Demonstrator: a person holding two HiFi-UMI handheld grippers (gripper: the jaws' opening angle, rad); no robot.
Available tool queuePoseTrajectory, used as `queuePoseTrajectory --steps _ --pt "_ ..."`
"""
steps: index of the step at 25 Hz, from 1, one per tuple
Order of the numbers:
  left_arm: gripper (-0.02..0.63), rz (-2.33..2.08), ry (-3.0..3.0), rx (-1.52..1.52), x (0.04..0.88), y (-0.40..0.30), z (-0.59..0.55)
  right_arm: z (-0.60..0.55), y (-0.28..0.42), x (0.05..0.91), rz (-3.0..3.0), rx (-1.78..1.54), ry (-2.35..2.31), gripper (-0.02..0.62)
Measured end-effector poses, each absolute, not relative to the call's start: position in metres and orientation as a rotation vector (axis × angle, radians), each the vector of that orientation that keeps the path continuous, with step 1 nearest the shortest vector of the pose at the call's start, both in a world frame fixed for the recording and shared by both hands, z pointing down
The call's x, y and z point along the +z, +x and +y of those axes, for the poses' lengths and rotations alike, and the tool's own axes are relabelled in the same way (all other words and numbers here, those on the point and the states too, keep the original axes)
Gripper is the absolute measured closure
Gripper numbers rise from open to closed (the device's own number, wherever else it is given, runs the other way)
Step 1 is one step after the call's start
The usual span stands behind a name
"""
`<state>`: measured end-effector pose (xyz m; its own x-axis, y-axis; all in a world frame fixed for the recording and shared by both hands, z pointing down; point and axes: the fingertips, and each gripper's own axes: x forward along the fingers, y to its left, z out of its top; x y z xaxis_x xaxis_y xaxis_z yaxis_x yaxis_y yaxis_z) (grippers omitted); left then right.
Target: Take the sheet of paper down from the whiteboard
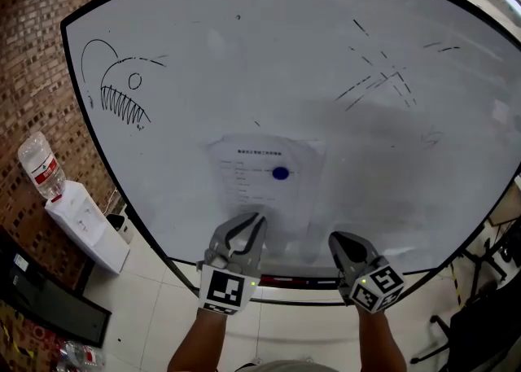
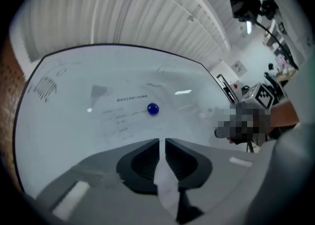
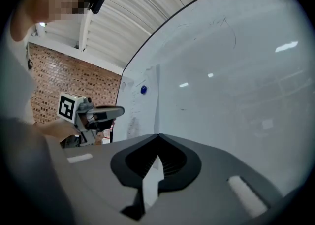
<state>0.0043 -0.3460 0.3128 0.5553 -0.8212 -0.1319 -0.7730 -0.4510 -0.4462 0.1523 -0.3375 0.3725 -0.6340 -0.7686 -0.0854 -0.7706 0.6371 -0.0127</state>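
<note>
A white printed sheet of paper [image 1: 264, 195] hangs on the whiteboard [image 1: 244, 69], pinned near its top by a round blue magnet [image 1: 281, 172]. My left gripper [image 1: 248, 221] is just below the sheet's lower edge, its jaws slightly parted with nothing between them. In the left gripper view the jaws [image 2: 162, 141] point at the paper [image 2: 129, 114] and the magnet [image 2: 152, 109]. My right gripper [image 1: 336, 238] is shut and empty, lower right of the sheet. In the right gripper view its closed tips [image 3: 158, 135] face the board, with the paper [image 3: 140, 108] and the magnet [image 3: 143, 89] off to the left.
A fish sketch [image 1: 122, 89] and black scribbles [image 1: 378, 77] mark the board. A marker tray [image 1: 285, 281] runs along its bottom edge. A water dispenser [image 1: 85, 228] with a bottle [image 1: 41, 167] stands by the brick wall at the left. A chair base [image 1: 444, 338] is at the lower right.
</note>
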Motion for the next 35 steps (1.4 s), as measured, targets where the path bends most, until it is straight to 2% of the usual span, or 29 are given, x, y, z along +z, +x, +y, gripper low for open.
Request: queuePoseTrajectory --steps 6,15,28,29,31,32,35 --pt "0.54 1.247 -2.175 -0.199 0.261 0.024 -0.362 -0.338 0.15 0.365 2.779 0.063 -1.261 0.592" --pt "0.471 1.259 -2.087 -0.313 0.248 0.04 -0.382 -0.337 0.144 0.357 2.781 0.071 -1.217 0.592" --pt "0.476 1.284 -2.085 -0.299 0.245 0.044 -0.387 -0.357 0.121 0.391 2.906 0.05 -1.255 0.591" --pt "0.476 1.282 -2.093 -0.295 0.246 0.044 -0.387 -0.359 0.118 0.396 2.922 0.032 -1.257 0.574" --pt "0.476 1.277 -2.108 -0.288 0.245 0.044 -0.388 -0.362 0.113 0.404 2.947 0.002 -1.251 0.489" --pt "0.476 1.274 -2.115 -0.285 0.245 0.044 -0.387 -0.364 0.111 0.407 2.952 -0.005 -1.253 0.466" --pt "0.476 1.267 -2.128 -0.278 0.245 0.043 -0.387 -0.368 0.104 0.408 2.959 -0.007 -1.247 0.451"
